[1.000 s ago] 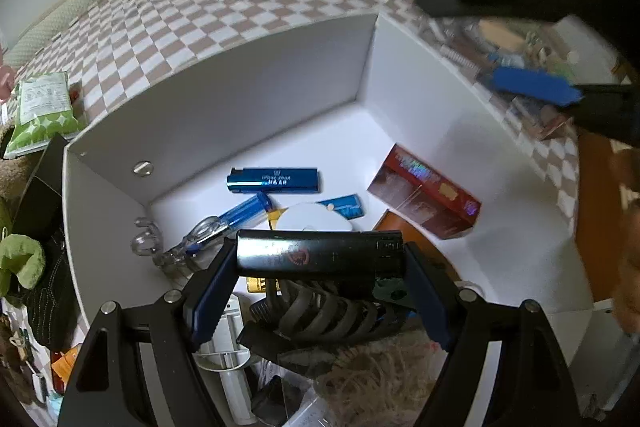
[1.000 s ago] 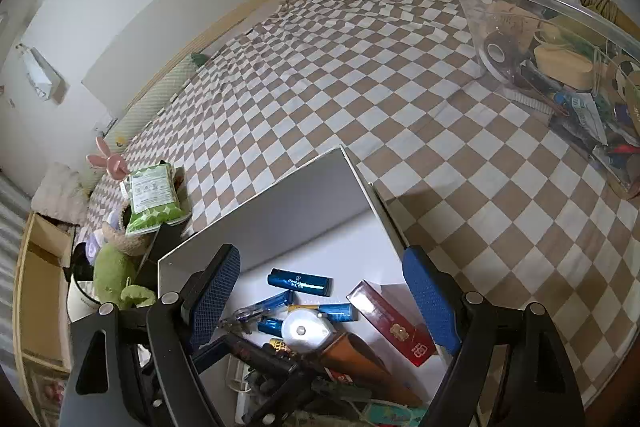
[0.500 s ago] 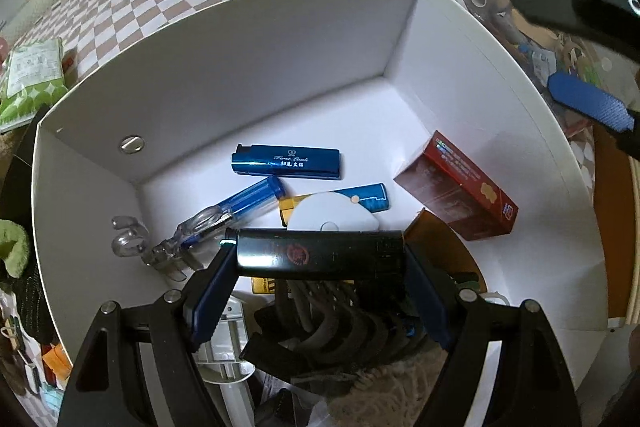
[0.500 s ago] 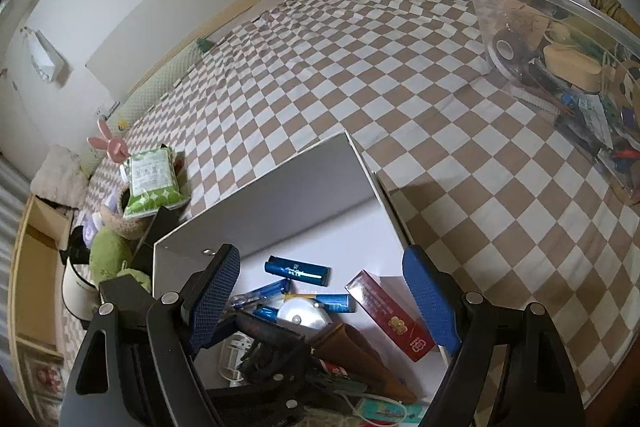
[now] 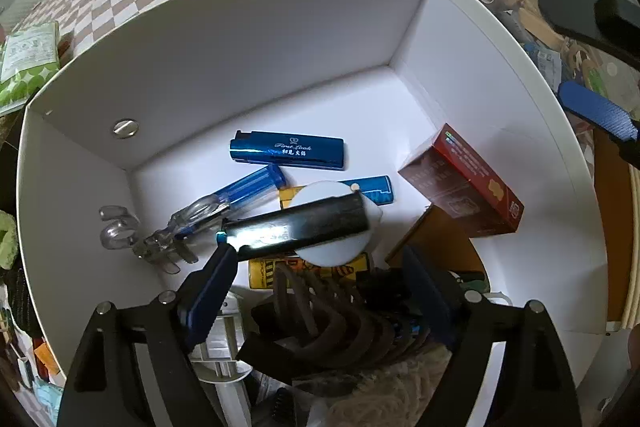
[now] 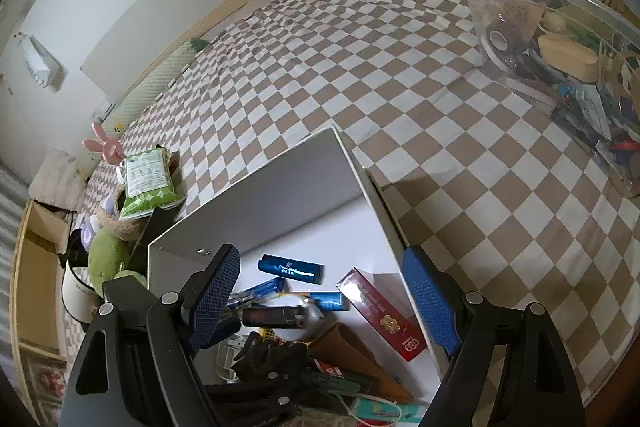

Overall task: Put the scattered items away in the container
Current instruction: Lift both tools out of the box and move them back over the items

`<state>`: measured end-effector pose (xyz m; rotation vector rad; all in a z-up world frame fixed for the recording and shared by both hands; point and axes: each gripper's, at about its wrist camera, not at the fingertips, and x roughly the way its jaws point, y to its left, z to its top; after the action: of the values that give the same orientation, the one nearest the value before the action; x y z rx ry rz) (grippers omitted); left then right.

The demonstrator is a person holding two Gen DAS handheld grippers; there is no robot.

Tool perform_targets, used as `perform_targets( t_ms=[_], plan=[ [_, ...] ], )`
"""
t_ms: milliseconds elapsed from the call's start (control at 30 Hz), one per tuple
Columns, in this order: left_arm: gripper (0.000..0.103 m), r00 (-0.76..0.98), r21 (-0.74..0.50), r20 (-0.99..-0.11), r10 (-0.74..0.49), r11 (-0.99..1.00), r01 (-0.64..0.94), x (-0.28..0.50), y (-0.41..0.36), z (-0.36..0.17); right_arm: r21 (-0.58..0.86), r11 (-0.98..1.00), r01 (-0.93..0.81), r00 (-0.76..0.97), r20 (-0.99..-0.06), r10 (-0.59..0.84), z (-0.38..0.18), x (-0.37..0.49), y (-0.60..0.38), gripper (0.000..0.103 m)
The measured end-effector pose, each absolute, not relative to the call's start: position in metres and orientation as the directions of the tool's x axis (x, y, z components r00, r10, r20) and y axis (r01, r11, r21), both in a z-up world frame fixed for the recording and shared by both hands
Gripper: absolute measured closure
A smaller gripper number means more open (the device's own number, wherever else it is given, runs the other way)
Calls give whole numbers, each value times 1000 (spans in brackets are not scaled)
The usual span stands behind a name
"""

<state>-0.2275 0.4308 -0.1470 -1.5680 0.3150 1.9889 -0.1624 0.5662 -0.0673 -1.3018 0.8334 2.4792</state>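
Seen in the left wrist view, the white box [image 5: 240, 39] holds a blue lighter [image 5: 286, 150], a blue-handled tool [image 5: 244, 191], a red carton [image 5: 468, 183], a white disc [image 5: 332, 247] and a dark hair claw [image 5: 332, 319]. A black lighter [image 5: 296, 225] lies tilted across the disc. My left gripper [image 5: 319, 255] hangs over it with its jaws opening. The lighter's left end is near the left fingertip and well apart from the right one. My right gripper [image 6: 320, 259] stands open and empty above the box's right wall [image 6: 380, 211]; the black lighter [image 6: 274, 315] shows below it.
A checkered cloth [image 6: 360, 67] covers the surface beyond the box. A clear plastic bin [image 6: 560, 27] full of odds and ends stands at the far right. A green packet [image 6: 148, 179] and a green plush toy [image 6: 108, 259] lie left of the box.
The black lighter was clamped level between my left gripper's pads. The jaws have since spread, and it has dropped free onto the white disc, tilted. The right gripper has kept still.
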Motion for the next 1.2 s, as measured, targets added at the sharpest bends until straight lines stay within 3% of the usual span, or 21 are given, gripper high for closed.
perform_targets(
  t_ms=[100,167,300,400,467,500,533,933,1200],
  plan=[
    [13,-161,-171,-935,316,-799,-577,-224,428,-138,392,-808,-441,-585,-808,-73,-68,-162,567,19],
    [3,-183,-180,-923,340,-798,-575,-222,425,-128,397,-805,-441,-588,-805,-75,-66,-161,566,19],
    [0,-225,-206,-893,389,-800,-564,-217,417,-110,389,-815,-429,-594,-801,-70,-61,-160,561,19],
    [0,-245,-220,-878,410,-803,-555,-214,411,-100,354,-836,-420,-597,-801,-40,-57,-158,553,19],
    [0,-255,-225,-872,417,-805,-549,-212,407,-96,324,-850,-416,-600,-800,-12,-53,-157,547,12],
    [0,-259,-222,-872,416,-806,-549,-212,404,-94,313,-854,-415,-606,-796,3,-51,-156,545,1],
    [0,-263,-216,-872,413,-807,-550,-212,402,-93,302,-858,-415,-614,-789,19,-49,-154,543,0],
    [0,-354,-148,-848,394,-818,-557,-201,373,-64,179,-860,-479,-608,-774,178,-34,-133,536,0],
    [0,-437,-114,-808,394,-833,-541,-191,347,-37,175,-875,-450,-616,-771,162,-20,-118,523,0]
  ],
)
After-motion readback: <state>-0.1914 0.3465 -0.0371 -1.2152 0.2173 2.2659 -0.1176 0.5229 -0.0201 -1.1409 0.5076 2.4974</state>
